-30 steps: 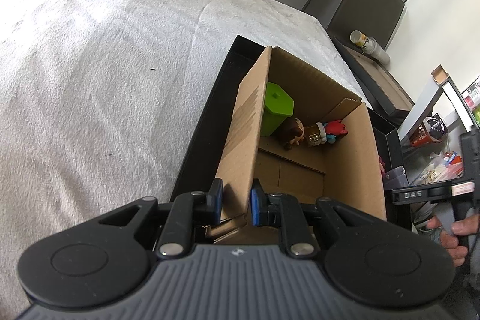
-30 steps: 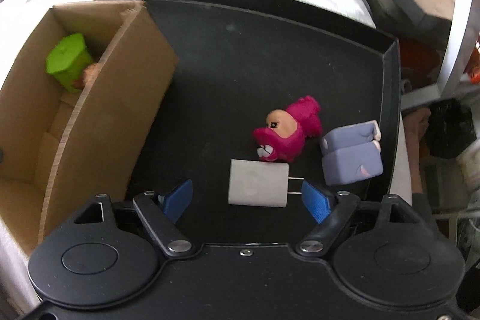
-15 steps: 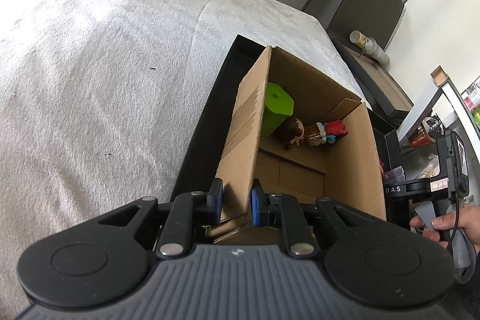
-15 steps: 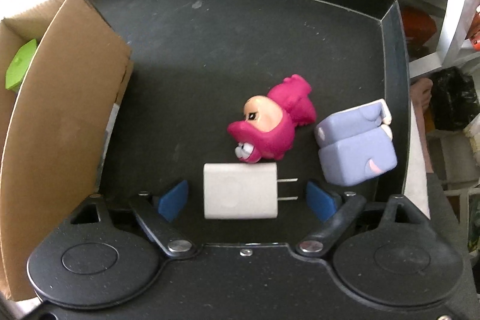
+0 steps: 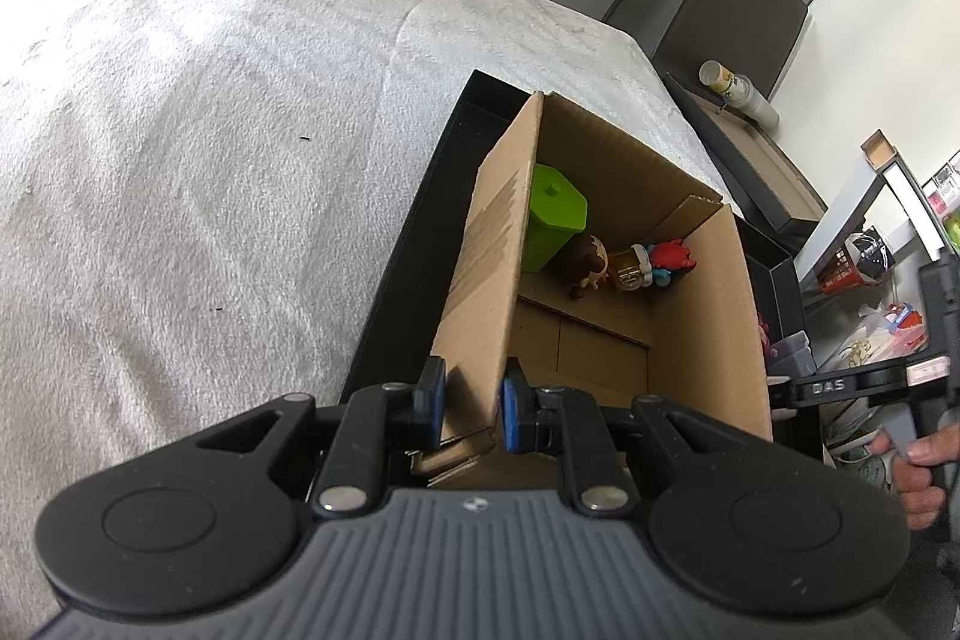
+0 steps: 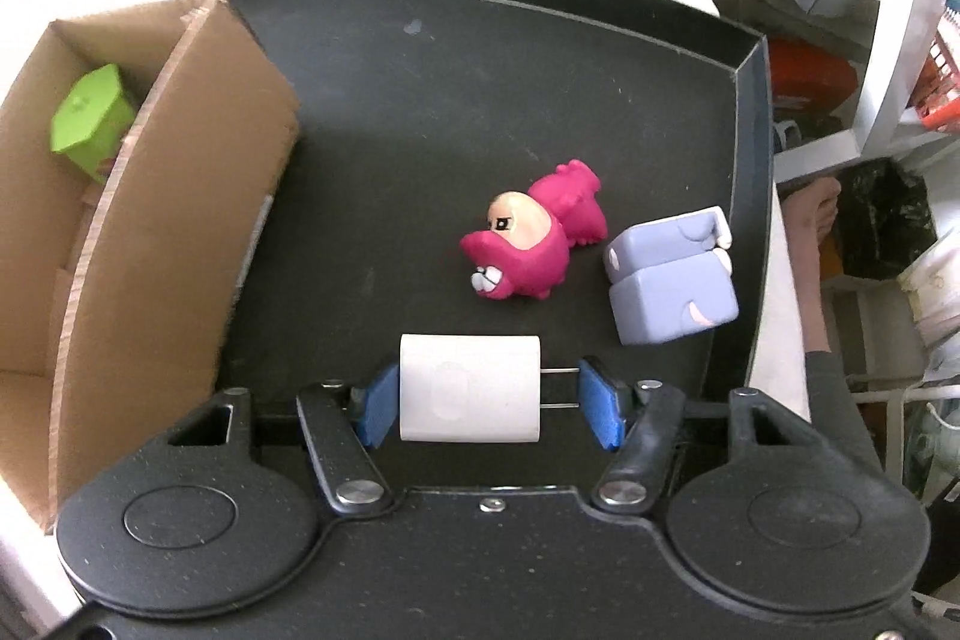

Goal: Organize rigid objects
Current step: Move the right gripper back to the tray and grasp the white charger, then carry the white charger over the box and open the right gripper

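Right wrist view shows the right tongs (image 6: 489, 403) drawn in around the white charger (image 6: 470, 388), which lies on the black tray (image 6: 480, 58) near its near edge. Half a second ago the blue pads stood well clear of it on both sides; now the left pad (image 6: 379, 403) touches the charger's flat end and the right pad (image 6: 600, 403) meets the tips of its two prongs. Whether the grip is already firm cannot be told. The charger lies flat on the tray floor, prongs toward the tray's right edge.

Just beyond the charger lies the pink figure (image 6: 531, 235) on its side, and beside it, close to the right edge, the lavender blocky toy (image 6: 669, 277). Both sit where they did before relative to each other. The cardboard box (image 6: 180, 196) stands at the tray's left side, with the green container (image 6: 90, 124) visible inside at its far end.

Left wrist view: the left tongs (image 5: 469, 403) remain pinched on the box's near-left wall, pads close together on either face of the cardboard, unchanged from the earlier frames. Inside the box, at the far end, the green container (image 5: 552, 214) stands beside a brown figure (image 5: 588, 259) and a red-and-blue figure (image 5: 657, 262). The tray rests on a white fuzzy blanket (image 5: 210, 160). At the right edge the person's right hand (image 5: 918, 466) grips the other handle.
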Available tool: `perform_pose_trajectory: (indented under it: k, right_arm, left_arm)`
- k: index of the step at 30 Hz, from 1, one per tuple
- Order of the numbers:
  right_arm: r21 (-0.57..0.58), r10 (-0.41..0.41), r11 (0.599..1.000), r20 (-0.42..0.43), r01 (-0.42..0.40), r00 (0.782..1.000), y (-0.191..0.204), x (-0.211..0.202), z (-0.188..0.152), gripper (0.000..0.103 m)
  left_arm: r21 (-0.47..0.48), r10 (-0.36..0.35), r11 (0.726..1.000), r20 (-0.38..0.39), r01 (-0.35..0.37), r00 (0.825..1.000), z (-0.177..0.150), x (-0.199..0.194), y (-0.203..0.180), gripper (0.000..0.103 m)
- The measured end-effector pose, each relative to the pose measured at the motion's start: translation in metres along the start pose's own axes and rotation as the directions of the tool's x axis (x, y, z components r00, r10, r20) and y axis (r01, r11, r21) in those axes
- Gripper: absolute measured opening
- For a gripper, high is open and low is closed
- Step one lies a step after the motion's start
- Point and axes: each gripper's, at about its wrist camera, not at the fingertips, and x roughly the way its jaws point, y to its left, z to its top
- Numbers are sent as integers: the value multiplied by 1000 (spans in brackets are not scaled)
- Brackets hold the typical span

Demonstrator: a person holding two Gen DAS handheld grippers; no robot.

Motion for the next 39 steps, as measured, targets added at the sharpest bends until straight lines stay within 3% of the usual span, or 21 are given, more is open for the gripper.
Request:
perform_pose_trajectory:
  k: [13, 39]
  right_arm:
    - [-127, 20, 992, 123, -5, 992, 24, -64, 9, 61]
    - [-355, 103, 935, 224, -17, 969, 104, -117, 29, 61]
  left_arm:
    - [6, 6, 1000, 3, -6, 1000, 0, 0, -1, 17]
    - [15, 6, 1000, 5, -6, 1000, 1, -1, -4, 18]
